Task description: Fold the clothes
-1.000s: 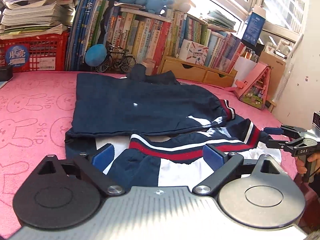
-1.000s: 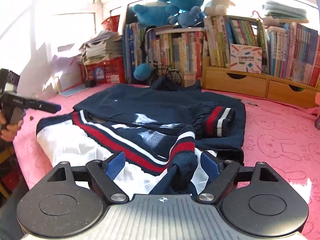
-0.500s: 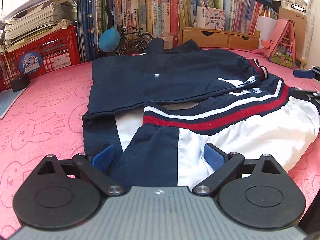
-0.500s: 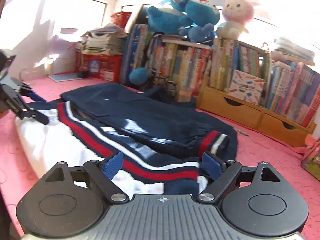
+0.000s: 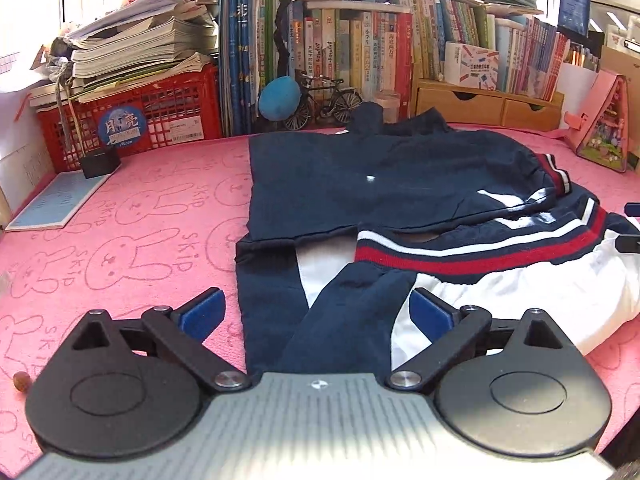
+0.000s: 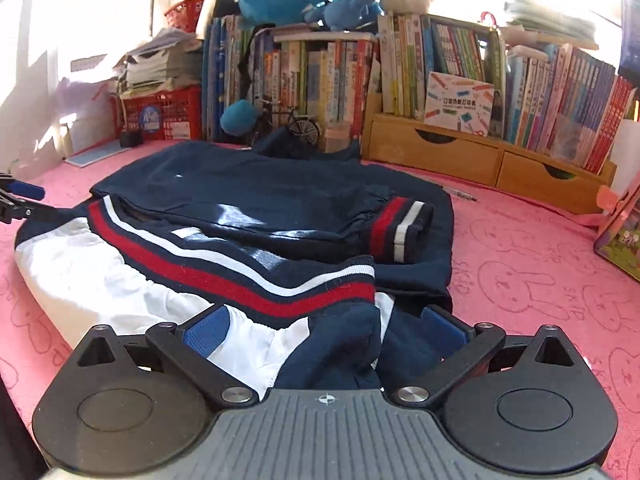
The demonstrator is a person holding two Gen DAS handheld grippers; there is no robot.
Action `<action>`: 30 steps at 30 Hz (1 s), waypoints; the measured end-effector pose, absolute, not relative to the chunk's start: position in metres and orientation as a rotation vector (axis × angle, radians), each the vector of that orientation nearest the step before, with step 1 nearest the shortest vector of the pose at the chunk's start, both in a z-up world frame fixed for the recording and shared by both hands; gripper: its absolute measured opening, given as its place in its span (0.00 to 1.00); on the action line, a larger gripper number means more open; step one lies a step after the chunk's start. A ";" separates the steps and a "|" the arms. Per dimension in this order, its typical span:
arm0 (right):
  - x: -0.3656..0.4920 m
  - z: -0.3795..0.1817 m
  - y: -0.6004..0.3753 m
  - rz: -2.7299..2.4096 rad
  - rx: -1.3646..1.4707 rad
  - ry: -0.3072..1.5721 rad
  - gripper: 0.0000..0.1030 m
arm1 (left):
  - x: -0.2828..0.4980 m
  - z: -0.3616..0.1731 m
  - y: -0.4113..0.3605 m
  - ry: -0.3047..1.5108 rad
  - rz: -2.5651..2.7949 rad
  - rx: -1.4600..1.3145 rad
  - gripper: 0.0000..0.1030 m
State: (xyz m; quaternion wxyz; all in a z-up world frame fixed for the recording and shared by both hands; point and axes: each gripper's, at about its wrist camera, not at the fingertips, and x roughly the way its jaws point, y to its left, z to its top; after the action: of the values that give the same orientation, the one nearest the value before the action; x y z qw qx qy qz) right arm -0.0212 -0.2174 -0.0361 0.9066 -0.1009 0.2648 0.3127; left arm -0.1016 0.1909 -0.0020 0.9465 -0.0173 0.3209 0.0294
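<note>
Over the last second the near end of the jacket (image 5: 400, 184) has been carried up and over; the striped hem (image 5: 472, 258) that hung bunched between the two tools now lies flat across the navy body, white lining up, so the bottom-up fold looks laid. On the left, the left gripper (image 5: 316, 310) has come down low at the near edge of the pink bunny mat (image 5: 132, 240); its blue pads stand spread with a navy fold of cloth lying loose between them, nothing pinched. Further right, the jacket sits in the middle of the mat, collar toward the far edge by the bookshelf (image 5: 360, 44). The right gripper (image 6: 324, 330) is likewise spread over the hem's right corner, cloth slack between its pads; my guess is both have let go, and smoothing or a sideways fold comes next.
</note>
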 end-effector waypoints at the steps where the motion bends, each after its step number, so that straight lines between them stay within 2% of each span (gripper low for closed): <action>1: -0.024 -0.032 -0.218 0.705 -0.196 0.531 1.00 | -0.097 -0.001 0.188 0.647 0.022 -0.035 0.97; 6: -0.008 -0.032 -0.207 0.630 -0.226 0.555 0.99 | -0.061 -0.016 0.178 0.713 -0.126 -0.094 1.00; 8: 0.001 -0.038 -0.209 0.625 -0.197 0.590 0.90 | -0.046 -0.032 0.179 0.768 -0.157 -0.142 0.94; 12: 0.017 -0.052 -0.217 0.644 -0.101 0.671 0.73 | -0.051 -0.043 0.176 0.730 -0.149 -0.098 0.86; 13: 0.021 -0.056 -0.218 0.648 -0.077 0.691 0.60 | -0.056 -0.042 0.175 0.717 -0.131 -0.106 0.78; 14: 0.015 -0.056 -0.215 0.644 -0.093 0.681 0.50 | -0.063 -0.041 0.175 0.702 -0.111 -0.118 0.60; 15: 0.009 -0.057 -0.211 0.640 -0.109 0.672 0.48 | -0.069 -0.040 0.174 0.688 -0.090 -0.129 0.54; 16: 0.003 -0.057 -0.207 0.635 -0.125 0.662 0.36 | -0.075 -0.040 0.174 0.673 -0.070 -0.140 0.40; 17: -0.003 -0.057 -0.203 0.631 -0.141 0.652 0.22 | -0.083 -0.036 0.174 0.653 -0.055 -0.160 0.34; 19: -0.020 -0.045 -0.201 0.632 -0.143 0.589 0.16 | -0.097 -0.023 0.175 0.598 -0.037 -0.189 0.30; 23: -0.027 0.004 -0.202 0.647 -0.090 0.456 0.15 | -0.095 0.015 0.179 0.468 -0.017 -0.173 0.29; 30: 0.062 0.069 -0.160 0.543 -0.084 0.277 0.15 | -0.002 0.074 0.189 0.256 0.082 -0.033 0.30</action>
State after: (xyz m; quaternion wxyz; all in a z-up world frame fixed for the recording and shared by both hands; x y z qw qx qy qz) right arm 0.0625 -0.1601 0.0693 0.9530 -0.0414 0.1365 0.2672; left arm -0.0018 0.1894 0.0737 0.9908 -0.0166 0.1278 0.0409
